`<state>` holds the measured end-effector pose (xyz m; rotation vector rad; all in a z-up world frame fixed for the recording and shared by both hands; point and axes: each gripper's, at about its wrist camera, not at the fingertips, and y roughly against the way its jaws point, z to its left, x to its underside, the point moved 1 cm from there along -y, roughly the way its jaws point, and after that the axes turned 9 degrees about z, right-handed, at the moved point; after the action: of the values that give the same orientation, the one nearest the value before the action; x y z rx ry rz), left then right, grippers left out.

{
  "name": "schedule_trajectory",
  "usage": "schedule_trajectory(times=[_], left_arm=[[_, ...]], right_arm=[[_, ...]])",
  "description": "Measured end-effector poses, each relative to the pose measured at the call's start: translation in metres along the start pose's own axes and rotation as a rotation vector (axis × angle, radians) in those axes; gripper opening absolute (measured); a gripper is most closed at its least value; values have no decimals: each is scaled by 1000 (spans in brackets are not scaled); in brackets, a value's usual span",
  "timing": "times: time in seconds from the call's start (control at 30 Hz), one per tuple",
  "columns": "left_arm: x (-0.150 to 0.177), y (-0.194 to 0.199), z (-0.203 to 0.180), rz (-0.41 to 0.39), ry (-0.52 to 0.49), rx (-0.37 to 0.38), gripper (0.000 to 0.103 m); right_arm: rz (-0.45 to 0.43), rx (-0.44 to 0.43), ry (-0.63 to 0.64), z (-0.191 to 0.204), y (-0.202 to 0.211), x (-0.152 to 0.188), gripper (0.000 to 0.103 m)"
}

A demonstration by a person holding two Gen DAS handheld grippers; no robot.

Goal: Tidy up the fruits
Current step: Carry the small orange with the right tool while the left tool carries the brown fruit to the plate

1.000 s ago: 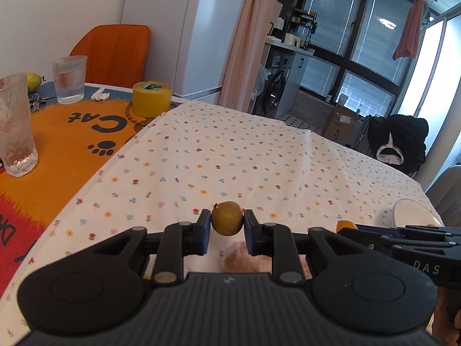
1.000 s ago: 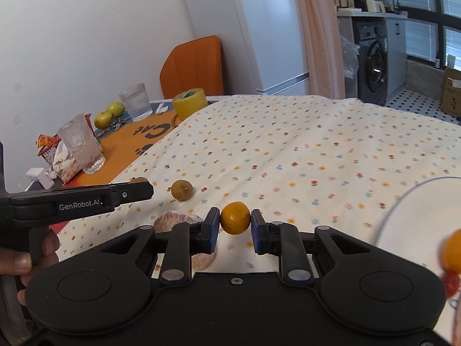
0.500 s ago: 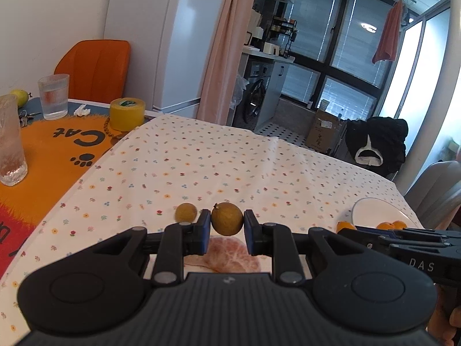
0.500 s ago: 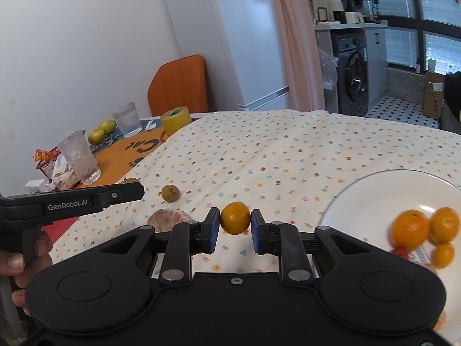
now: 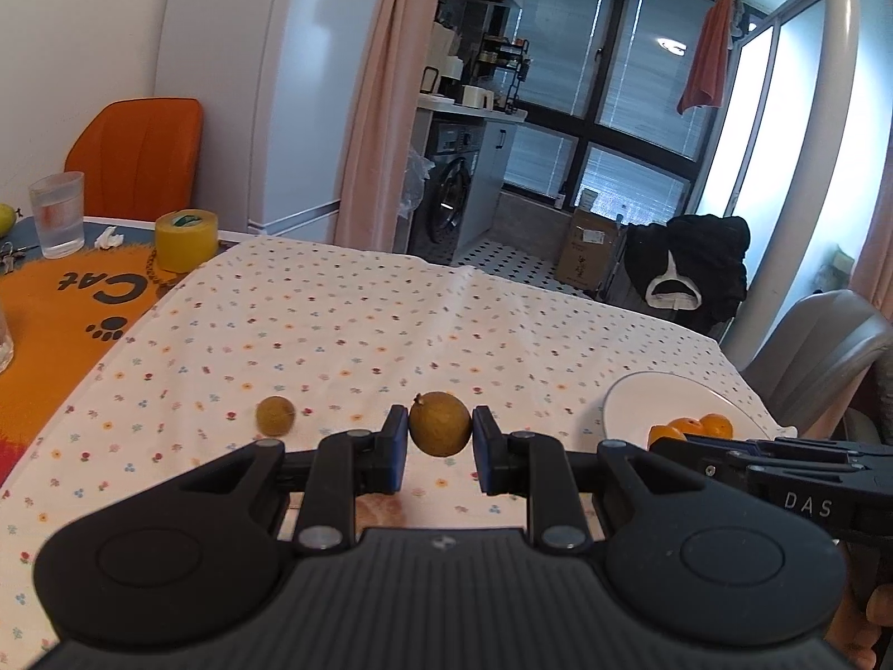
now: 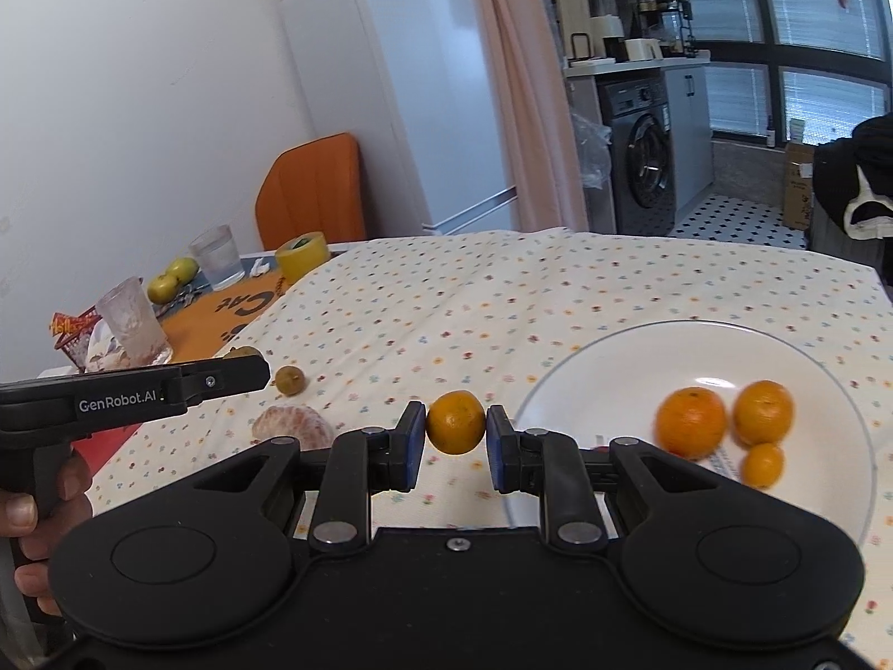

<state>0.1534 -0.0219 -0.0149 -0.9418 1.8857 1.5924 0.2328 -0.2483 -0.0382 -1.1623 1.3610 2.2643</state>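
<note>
My left gripper [image 5: 440, 435] is shut on a brown longan [image 5: 440, 431], held above the flowered tablecloth. A second longan [image 5: 274, 416] lies on the cloth to its left; in the right wrist view this longan [image 6: 289, 380] sits beyond a peeled orange [image 6: 291, 426]. My right gripper [image 6: 456, 431] is shut on a small orange [image 6: 456, 422], just left of the white plate [image 6: 603, 368]. Three oranges [image 6: 692, 422] lie on that plate. In the left wrist view the plate [image 5: 636, 407] is at the right, partly behind the right gripper's body.
A yellow tape roll [image 5: 185, 240], a water glass [image 5: 57, 214] and an orange chair [image 5: 139, 156] stand at the far left by the orange cat mat [image 5: 61, 301]. Green apples [image 6: 172, 278] and a frosted glass [image 6: 133, 321] sit there too. A grey chair [image 5: 826, 346] is at the right.
Both grippers have risen and drawn back with their fruit held. The right one swung toward the plate, which now shows fully with its oranges. The second longan came into the left view.
</note>
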Motion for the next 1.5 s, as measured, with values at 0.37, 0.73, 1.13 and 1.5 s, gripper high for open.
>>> schedule_trajectory(times=[0.37,0.73,1.13,1.5], left_arm=[[4,-8,-35,18,-48,50,23],[7,-20,-73,40,-103,105,23],[14,-39,-109,80,-165,131,23],[19,-58,-127,118,-193,143,23]], right_arm=[[-28,51,-44,-34,21,10,22],[-56,110,-92,-67,41,24,22],[-58,147,-152,-103,47,40,22],[-48,147,-177,-118,42,49,32]])
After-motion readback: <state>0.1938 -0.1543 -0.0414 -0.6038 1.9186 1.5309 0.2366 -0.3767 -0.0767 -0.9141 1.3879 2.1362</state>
